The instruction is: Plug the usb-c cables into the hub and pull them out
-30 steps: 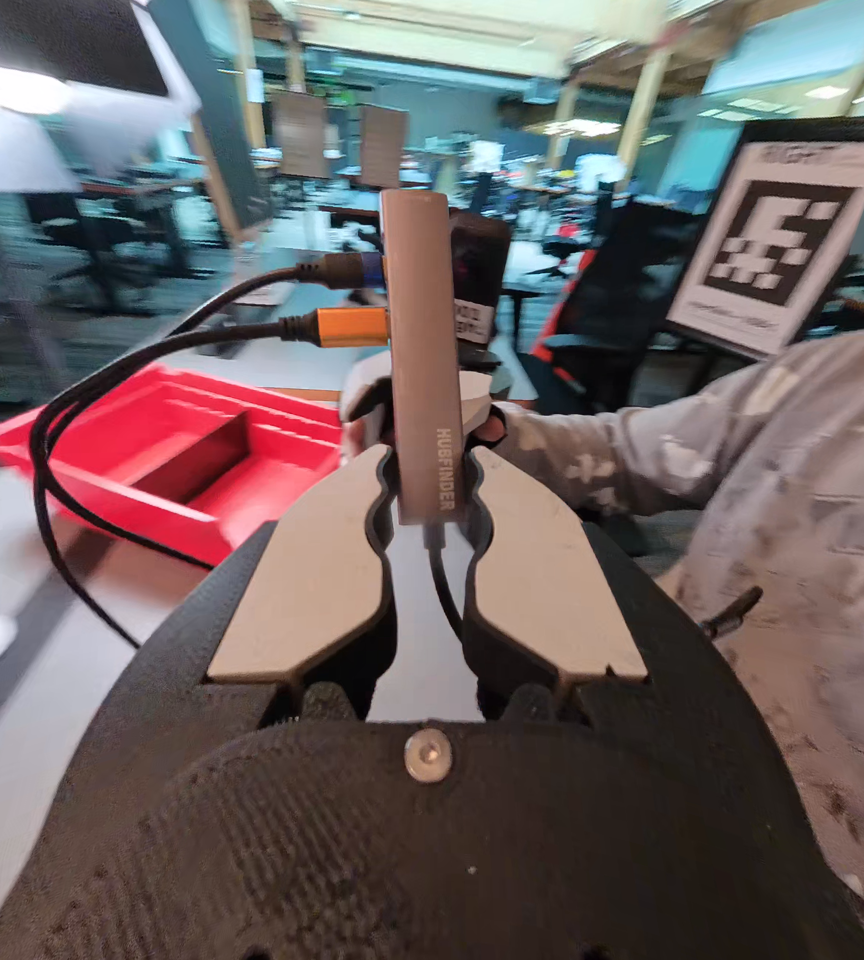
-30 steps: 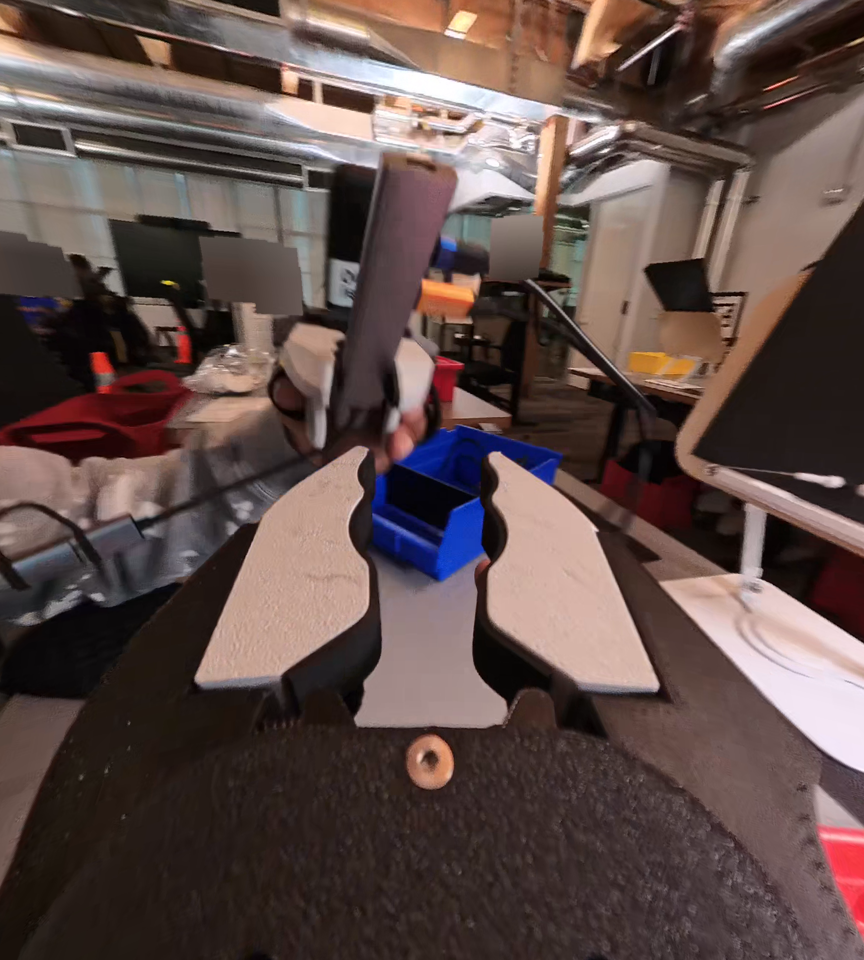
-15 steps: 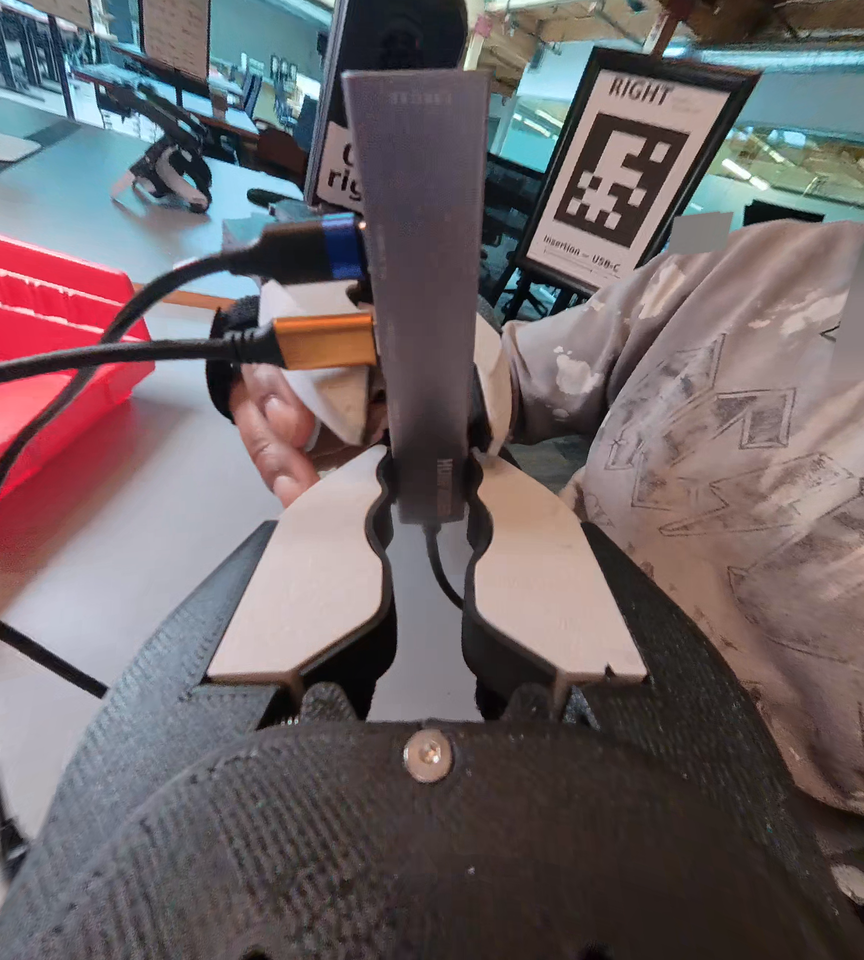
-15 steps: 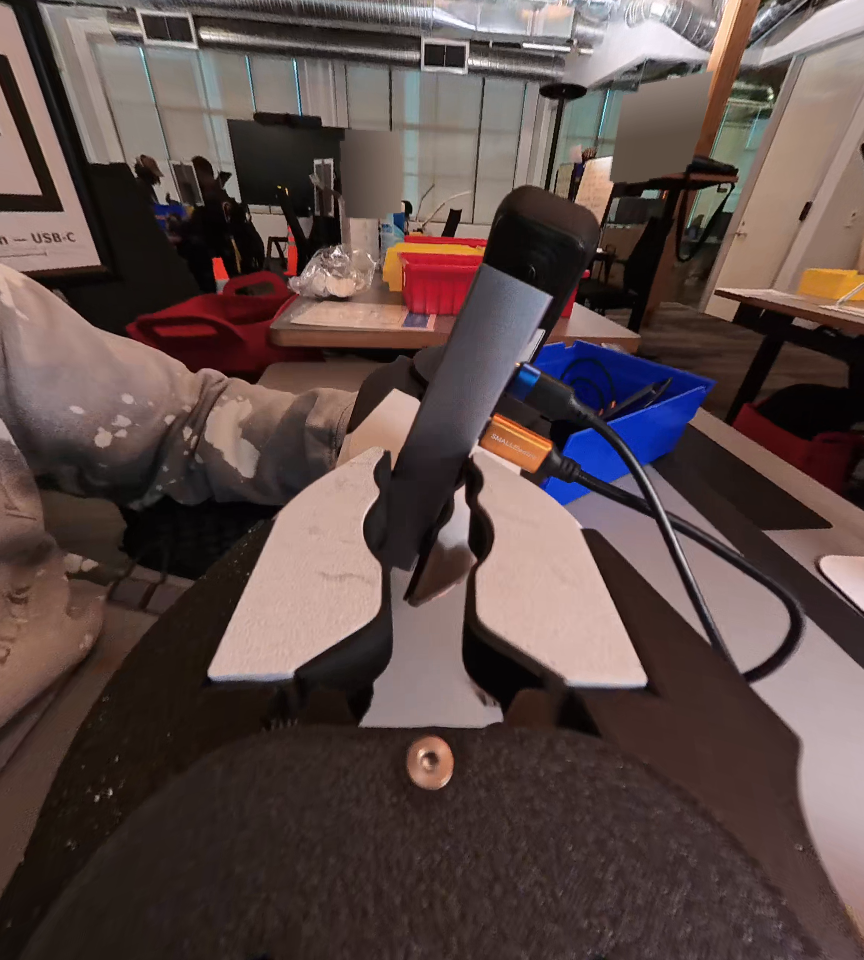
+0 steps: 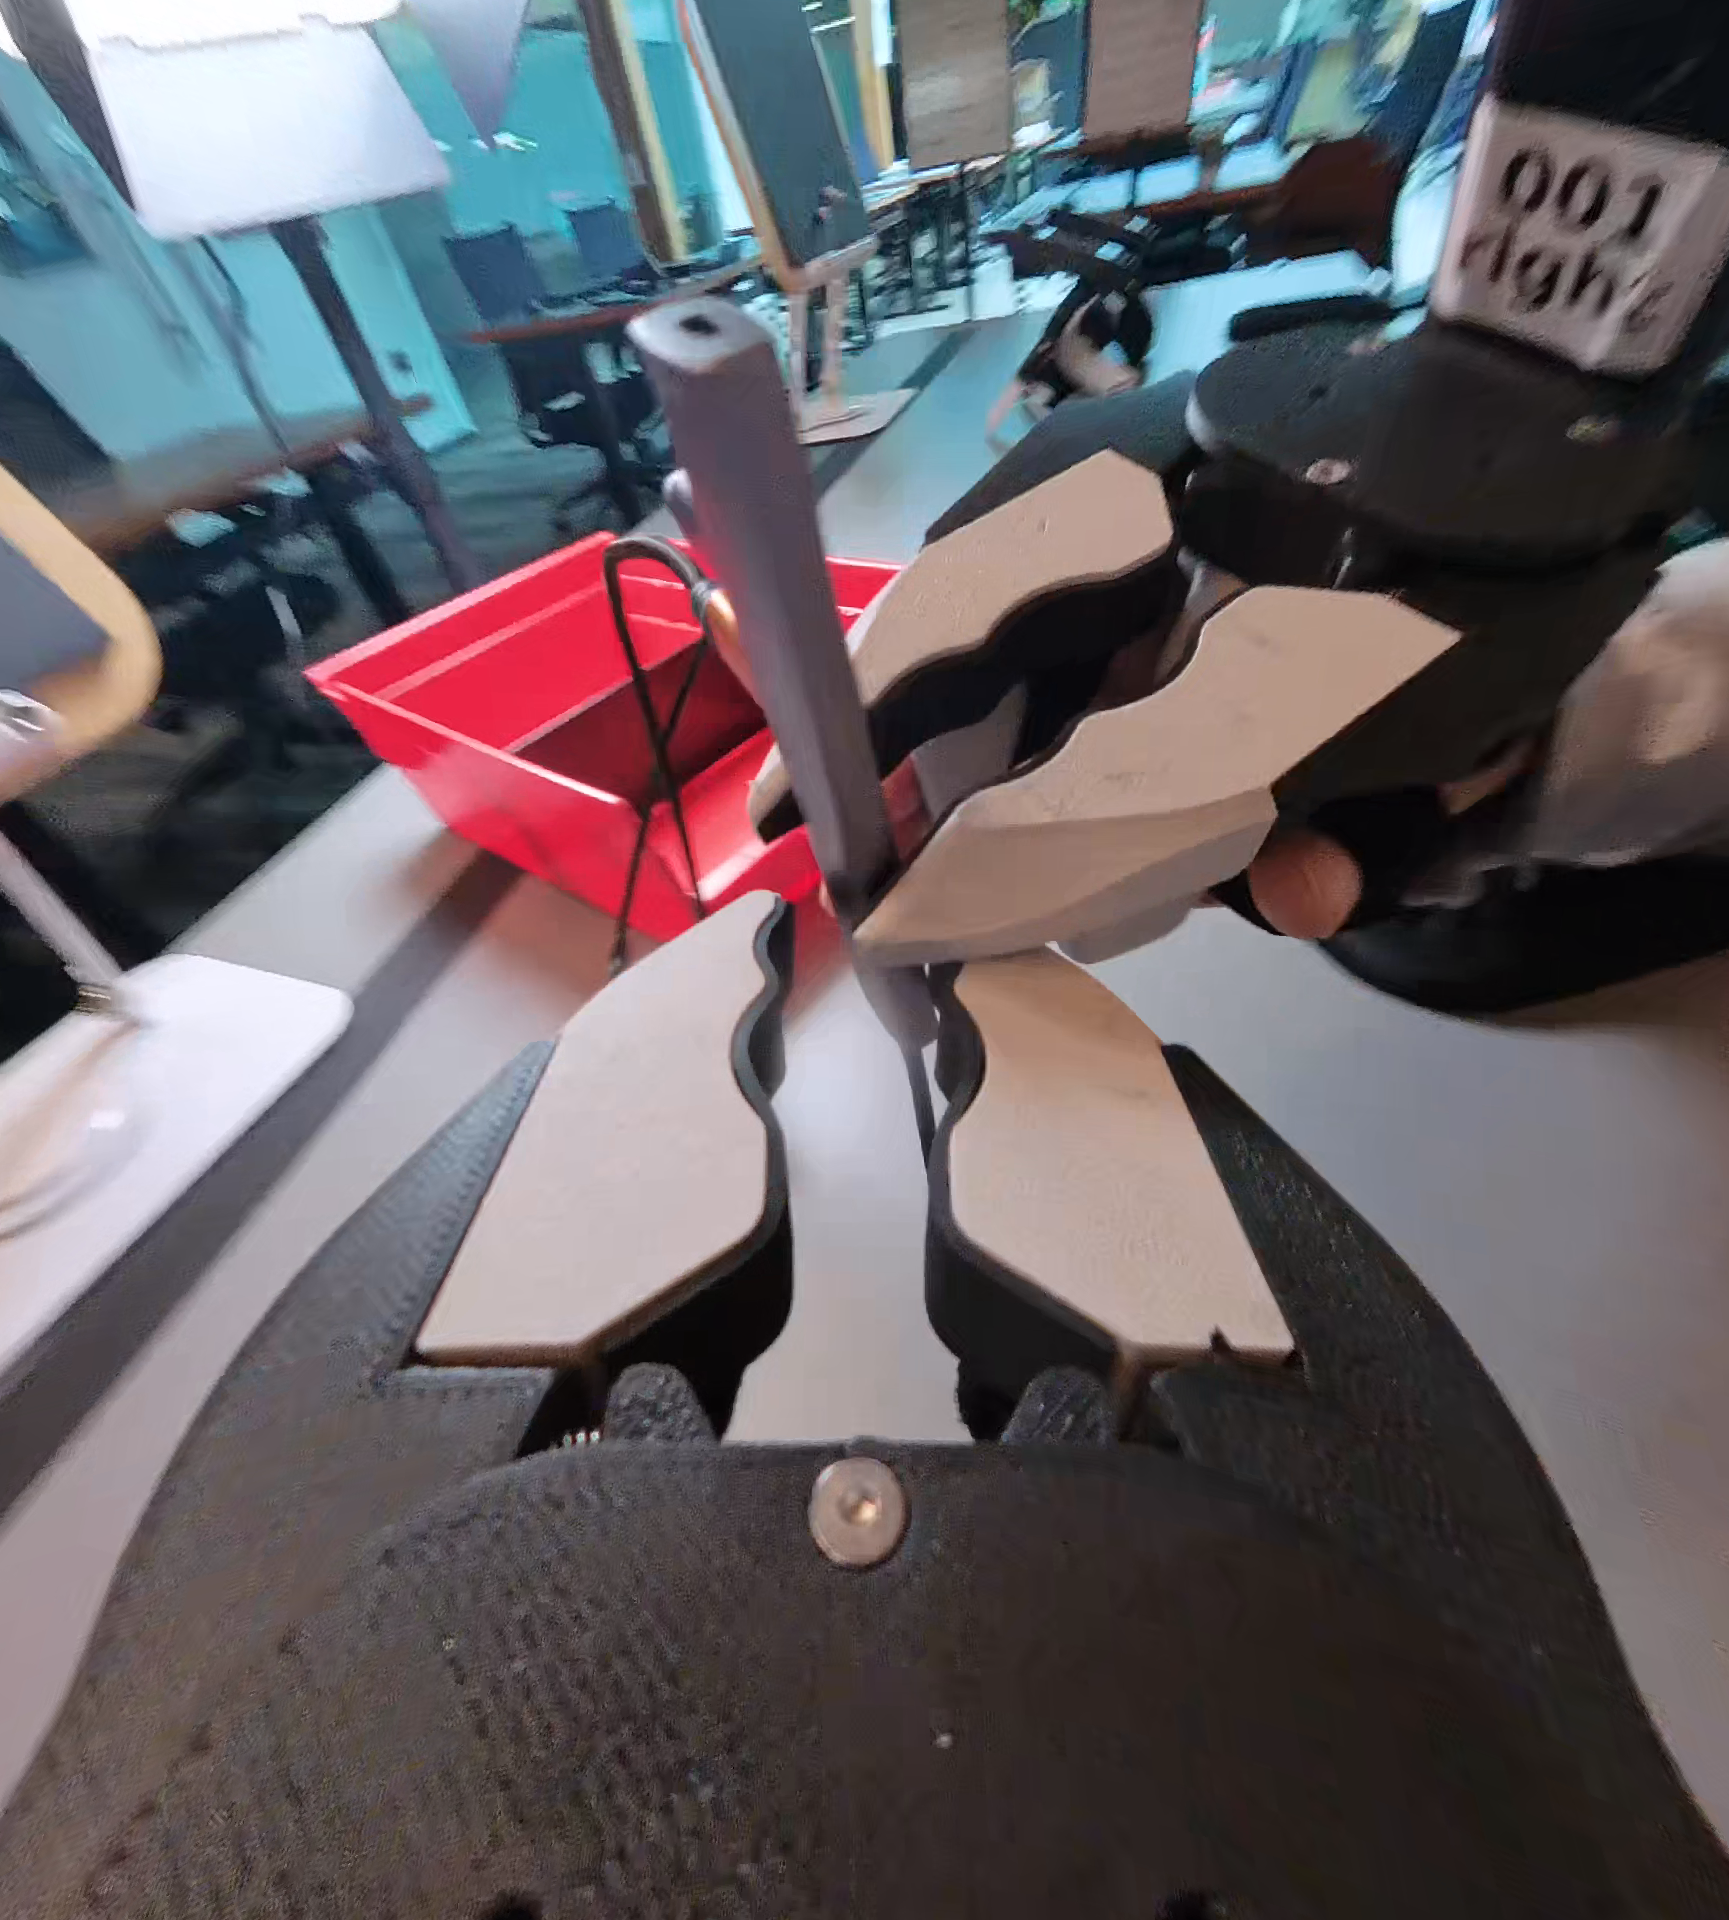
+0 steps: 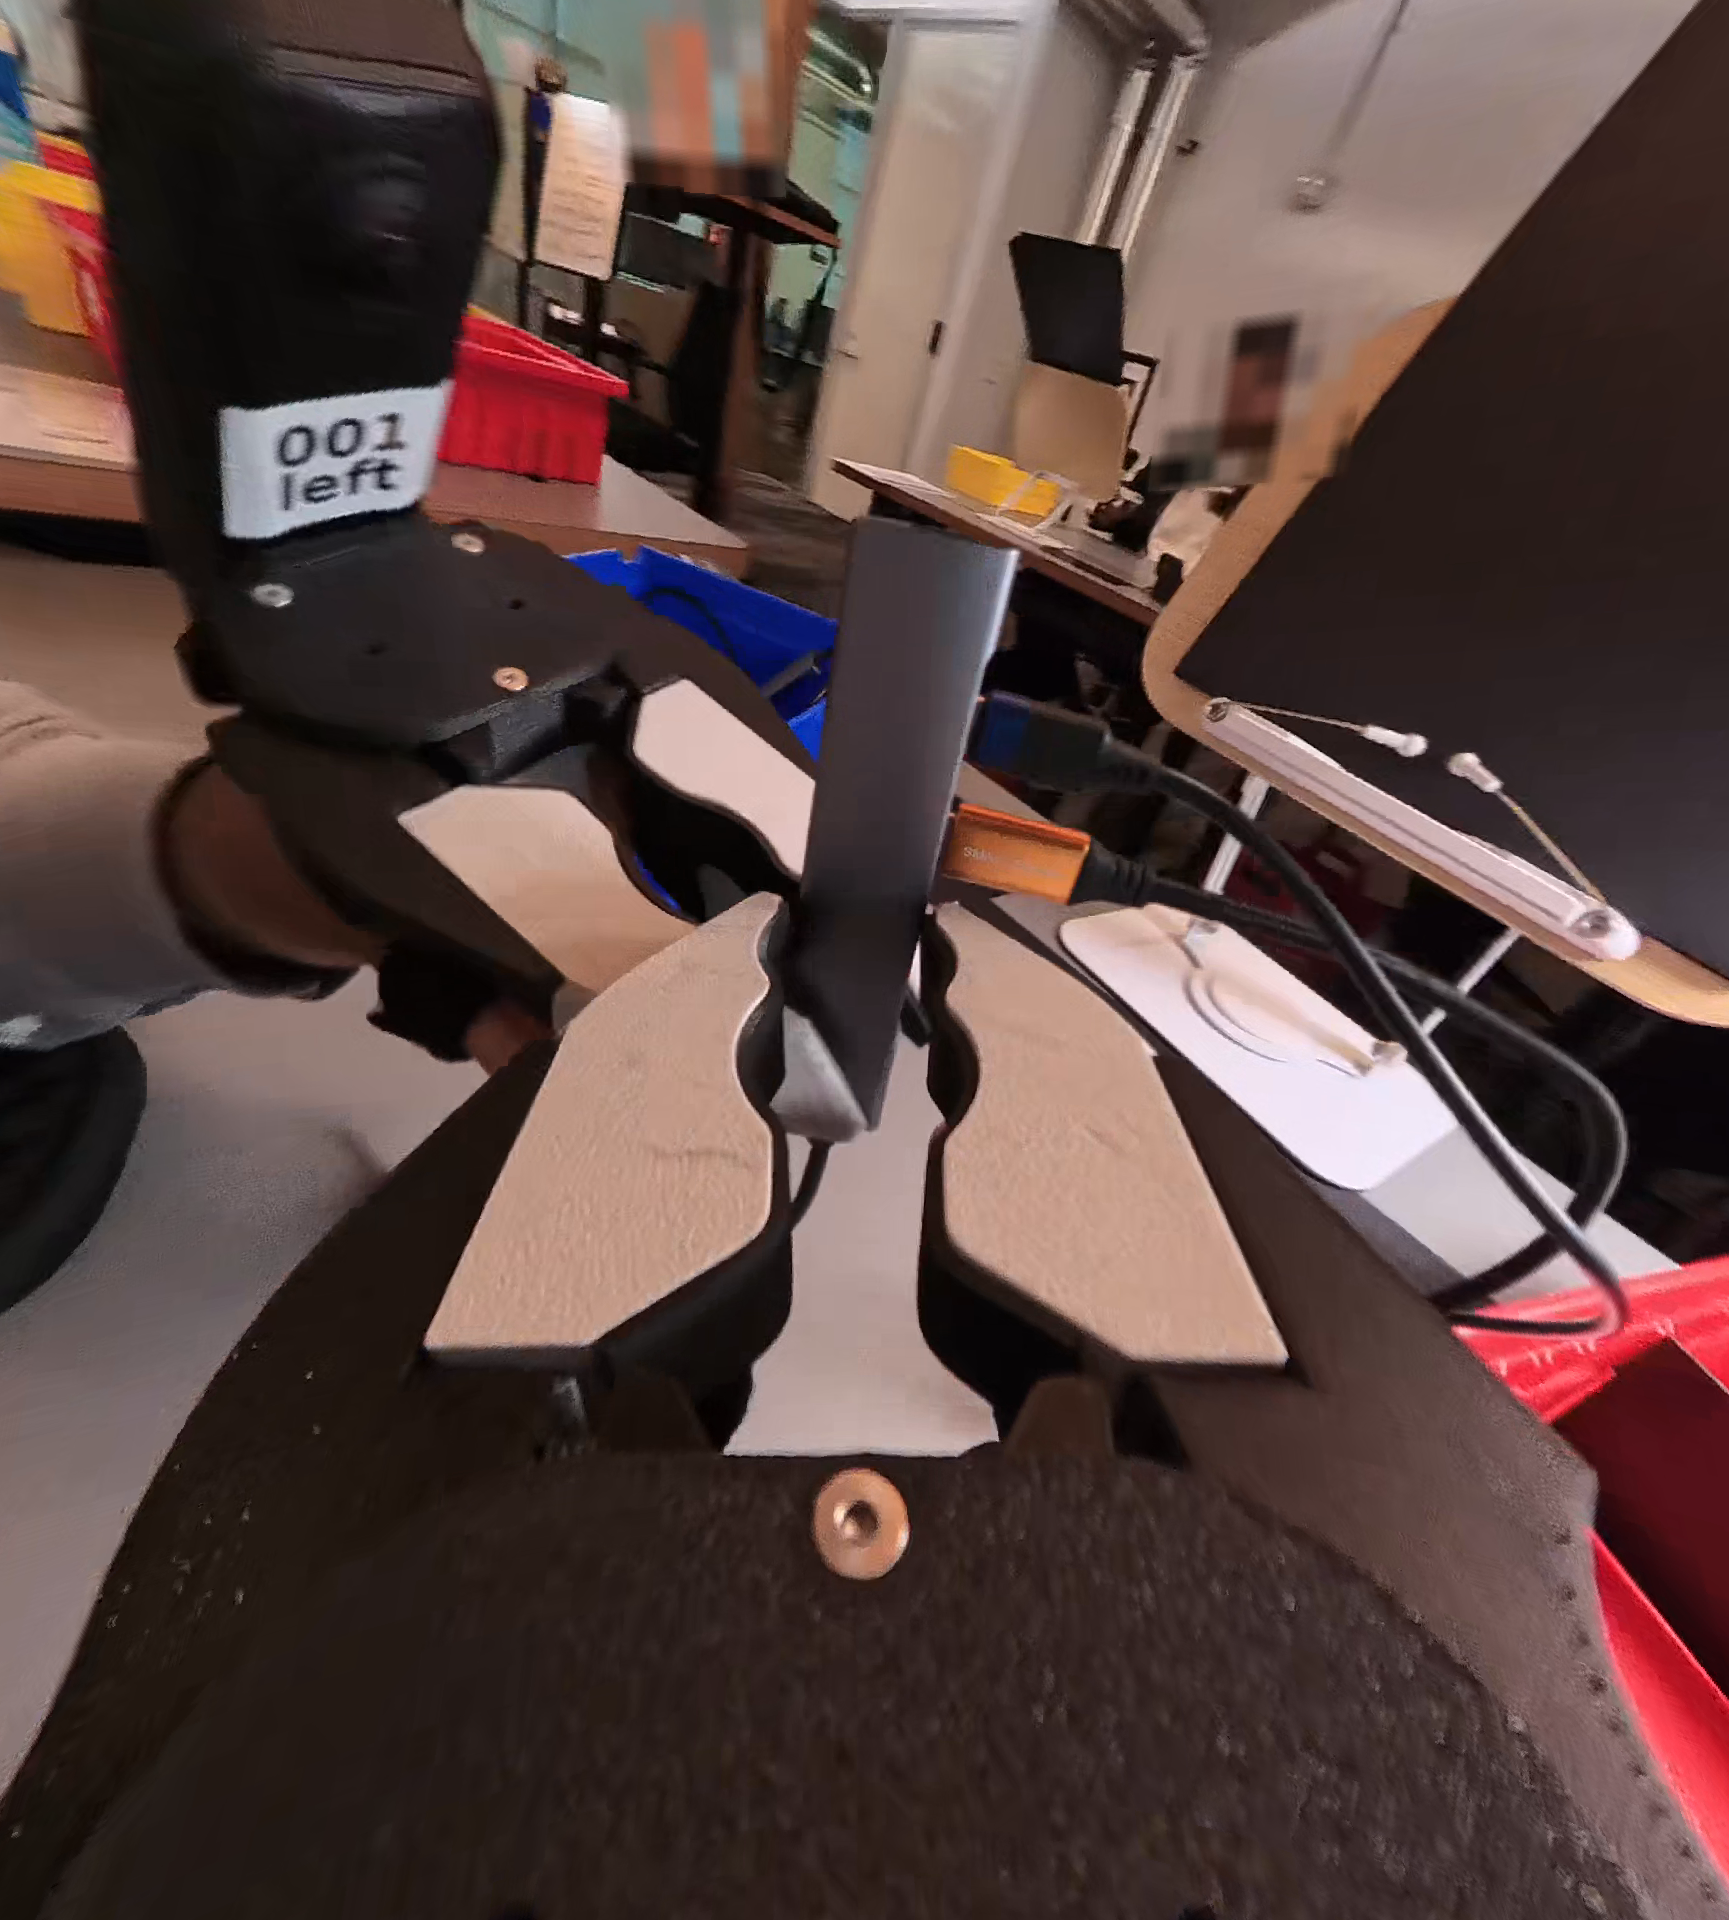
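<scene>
**Hub passing between grippers, both cables seated**

Grey tabletop [image 5: 1462,1195] lay under the hub. Red plastic bin [image 5: 527,727] sat on it just behind the hub in the left wrist view.

Right gripper [image 6: 855,935]: jaws closed on the lower end of the hub, finger faces against both edges. Left gripper [image 5: 860,935]: jaws stood apart. The hub's bottom tip lay against one finger with a clear gap to the other, so it looked slack rather than clamped.

Flat dark-grey metal usb-c hub [image 6: 901,748] was held off the table, roughly upright, tilted slightly.

Blue-collared plug [image 6: 1016,727] and orange-collared plug [image 6: 1021,852] were both seated in one side edge of the hub, blue above orange. Their black cables [image 6: 1359,997] drooped away from that edge toward the bin.

Judgement: plugging-in looked complete, so the pull-out step was in hand. The next move called for the right gripper to keep the hub rigid while the left closed on one plug collar and drew straight out along the port axis, without twisting.
</scene>
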A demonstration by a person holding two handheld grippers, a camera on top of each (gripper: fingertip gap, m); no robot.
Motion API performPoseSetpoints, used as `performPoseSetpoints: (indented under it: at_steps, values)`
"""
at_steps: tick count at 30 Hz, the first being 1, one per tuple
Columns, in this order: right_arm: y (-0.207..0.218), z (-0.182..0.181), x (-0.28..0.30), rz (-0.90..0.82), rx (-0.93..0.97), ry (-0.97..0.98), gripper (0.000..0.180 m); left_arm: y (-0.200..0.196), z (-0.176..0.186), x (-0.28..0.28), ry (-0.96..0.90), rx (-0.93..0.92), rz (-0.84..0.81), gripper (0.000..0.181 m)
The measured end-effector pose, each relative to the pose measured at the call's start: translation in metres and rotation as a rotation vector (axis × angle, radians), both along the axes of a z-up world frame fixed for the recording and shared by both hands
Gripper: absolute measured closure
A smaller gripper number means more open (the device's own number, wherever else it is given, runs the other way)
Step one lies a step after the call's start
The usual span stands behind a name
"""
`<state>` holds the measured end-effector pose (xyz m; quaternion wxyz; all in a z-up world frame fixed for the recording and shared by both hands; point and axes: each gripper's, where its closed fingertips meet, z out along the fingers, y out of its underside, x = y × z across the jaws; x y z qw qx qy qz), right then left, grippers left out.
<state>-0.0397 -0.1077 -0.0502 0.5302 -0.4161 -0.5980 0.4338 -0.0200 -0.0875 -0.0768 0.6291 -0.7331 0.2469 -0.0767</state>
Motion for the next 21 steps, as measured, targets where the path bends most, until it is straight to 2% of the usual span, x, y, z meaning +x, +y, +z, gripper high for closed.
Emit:
performPoseSetpoints:
  at_steps: [3, 7, 10, 15, 18, 21]
  values:
    - [-0.005, 0.006, 0.003, -0.001, 0.051, 0.010, 0.158, -0.001, 0.005, 0.000, 0.052, 0.057, 0.042, 0.165]
    - [-0.007, 0.027, 0.018, 0.114, 0.076, 0.039, 0.158, -0.008, 0.016, -0.009, -0.125, 0.042, -0.022, 0.171]
    - [0.004, 0.062, 0.040, 0.128, 0.140, 0.176, 0.162, -0.015, 0.022, -0.017, -0.291, 0.032, -0.096, 0.171]
    - [0.040, 0.107, 0.062, 0.118, 0.098, 0.229, 0.161, -0.024, 0.027, -0.014, -0.454, 0.017, -0.234, 0.171]
    - [0.051, 0.102, 0.059, 0.170, 0.082, 0.155, 0.161, -0.027, 0.026, -0.005, -0.461, 0.006, -0.279, 0.171]
    - [0.038, 0.078, 0.053, 0.347, -0.026, 0.028, 0.157, -0.025, 0.019, 0.006, -0.445, -0.012, -0.304, 0.171]
